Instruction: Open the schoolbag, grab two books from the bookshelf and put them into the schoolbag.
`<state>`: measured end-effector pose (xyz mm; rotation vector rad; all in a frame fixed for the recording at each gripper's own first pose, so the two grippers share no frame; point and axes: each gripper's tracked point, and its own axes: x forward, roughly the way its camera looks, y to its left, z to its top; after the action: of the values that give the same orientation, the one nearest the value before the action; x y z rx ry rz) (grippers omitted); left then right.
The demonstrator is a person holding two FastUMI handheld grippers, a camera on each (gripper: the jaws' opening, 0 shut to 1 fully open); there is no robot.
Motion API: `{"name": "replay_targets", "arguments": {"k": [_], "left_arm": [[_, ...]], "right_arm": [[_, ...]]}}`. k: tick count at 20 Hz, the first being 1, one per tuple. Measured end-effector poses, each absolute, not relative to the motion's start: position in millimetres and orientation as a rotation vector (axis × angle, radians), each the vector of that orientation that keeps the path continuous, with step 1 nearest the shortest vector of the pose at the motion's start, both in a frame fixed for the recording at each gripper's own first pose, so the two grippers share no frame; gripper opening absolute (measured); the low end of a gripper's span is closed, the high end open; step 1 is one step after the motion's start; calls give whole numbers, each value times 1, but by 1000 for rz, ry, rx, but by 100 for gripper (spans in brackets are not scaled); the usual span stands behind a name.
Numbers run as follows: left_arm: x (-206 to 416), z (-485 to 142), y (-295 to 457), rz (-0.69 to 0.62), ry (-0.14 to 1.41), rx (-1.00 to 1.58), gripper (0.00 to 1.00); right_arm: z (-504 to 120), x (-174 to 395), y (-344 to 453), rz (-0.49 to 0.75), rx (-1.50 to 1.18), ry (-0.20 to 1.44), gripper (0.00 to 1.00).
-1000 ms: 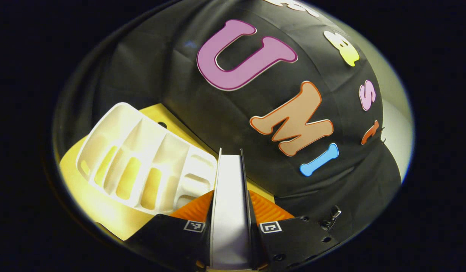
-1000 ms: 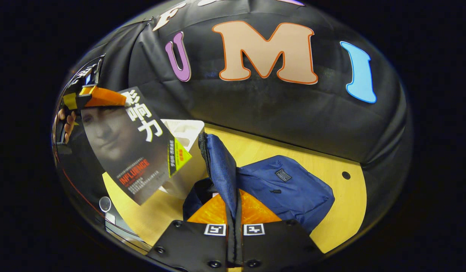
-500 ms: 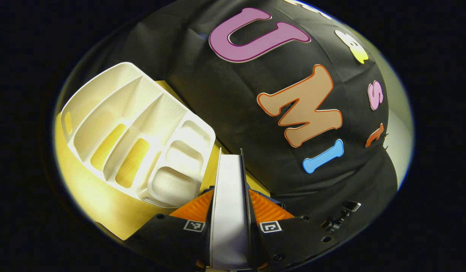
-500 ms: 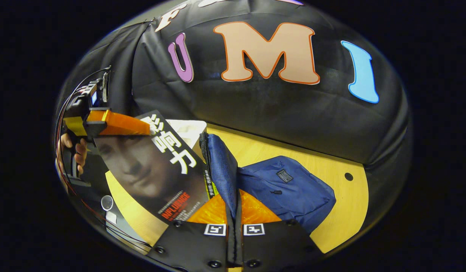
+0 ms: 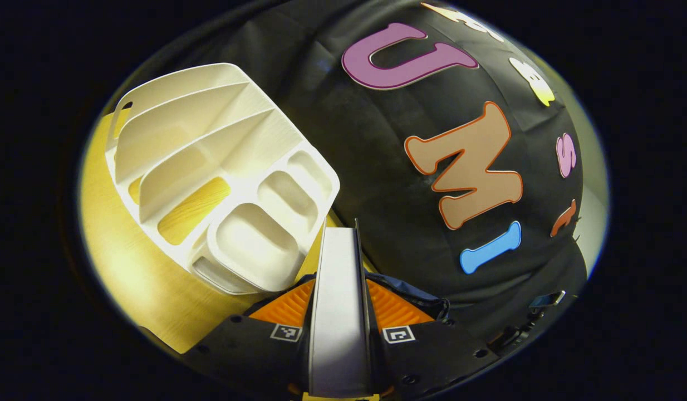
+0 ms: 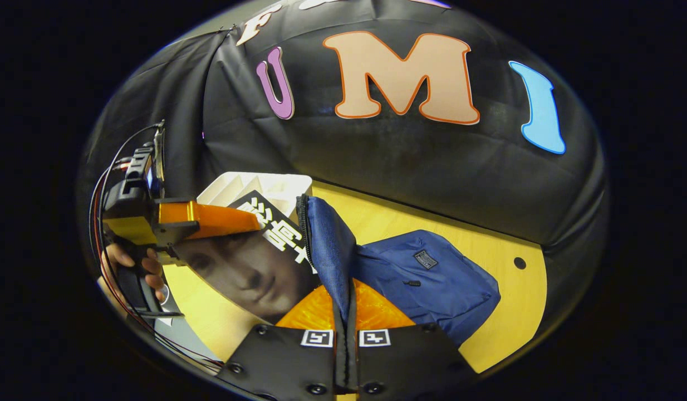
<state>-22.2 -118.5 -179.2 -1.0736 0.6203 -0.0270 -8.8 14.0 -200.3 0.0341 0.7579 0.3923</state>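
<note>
Book (image 6: 249, 273) clamped in left gripper (image 6: 221, 220), lower part hidden by right-gripper-pinched (image 6: 343, 309) schoolbag (image 6: 427, 278) flap

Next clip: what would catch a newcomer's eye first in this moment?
In the right gripper view, the dark-covered book held by the left claw stands out at left, its lower edge hidden behind the blue schoolbag's flap. The right claw pinches that flap upright, with the rest of the schoolbag lying on the yellow table. In the left gripper view, the white bookshelf sits slotted and bookless at left.

Navy schoolbag (image 6: 427, 273) open — book (image 6: 254, 267) tilted in.
</note>
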Motion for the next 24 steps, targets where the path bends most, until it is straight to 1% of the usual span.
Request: {"name": "replay_targets", "arguments": {"k": [1, 2, 3, 7, 8, 9, 13, 17, 18, 21, 22, 23, 24], "left_arm": [[-23, -180, -123, -20, 610, -1078, 38], [-23, -181, -127, -17, 603, -1072, 38], [-25, -184, -132, -12, 597, -1062, 38], [-28, -194, -157, -26, 601, -1035, 38], [-31, -196, -164, -31, 598, -1047, 38], [-30, -198, -169, -30, 597, -1051, 39], [-29, -206, -180, -20, 591, -1088, 39], [-40, -236, -212, -25, 664, -1092, 40], [-43, -240, -221, -37, 679, -1102, 40], [-44, -240, -239, -71, 697, -1099, 41], [-43, -242, -246, -87, 705, -1090, 40], [-41, -243, -251, -97, 708, -1088, 40], [-38, -245, -256, -104, 711, -1091, 42]], "right_arm": [[-201, -9, 15, 392, 40, 757, 4], [-201, -9, 15, 395, 43, 759, 0], [-201, -10, 16, 396, 44, 759, 3], [-201, -11, 17, 411, 50, 762, 3], [-201, -11, 17, 414, 53, 762, 0], [-200, -11, 16, 417, 55, 759, 4], [-198, -10, 15, 427, 73, 757, 3], [-193, -10, 17, 445, 89, 757, 3], [-193, -10, 17, 453, 87, 757, 7], [-191, -12, 17, 466, 87, 756, 7], [-189, -13, 17, 468, 87, 753, 3], [-188, -14, 16, 469, 86, 752, 3], [-187, -14, 15, 469, 86, 753, 7]]}}
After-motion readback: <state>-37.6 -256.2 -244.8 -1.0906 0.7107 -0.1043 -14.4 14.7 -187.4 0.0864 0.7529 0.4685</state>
